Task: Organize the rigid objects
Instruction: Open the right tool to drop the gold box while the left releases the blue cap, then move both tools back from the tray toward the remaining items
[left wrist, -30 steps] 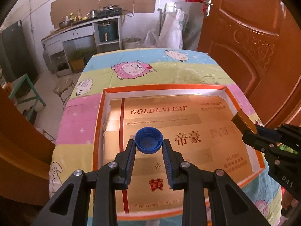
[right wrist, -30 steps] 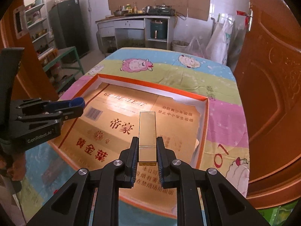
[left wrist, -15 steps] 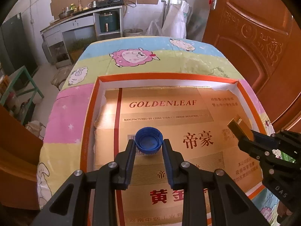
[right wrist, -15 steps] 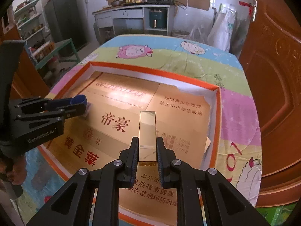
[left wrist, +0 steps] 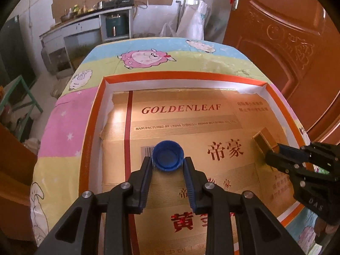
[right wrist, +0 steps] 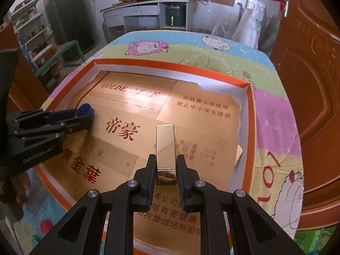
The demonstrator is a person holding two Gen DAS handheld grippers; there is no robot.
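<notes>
Glossy tray [left wrist: 93, 127], ribbed round cap [left wrist: 169, 158], mirrored block [right wrist: 165, 148]

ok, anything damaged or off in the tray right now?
Yes: the tray's white paper lining is torn and ragged along the far wall and right side, and the gold cardboard liner has a frayed right edge. The blue cap and gold block look intact in the tongs.
</notes>
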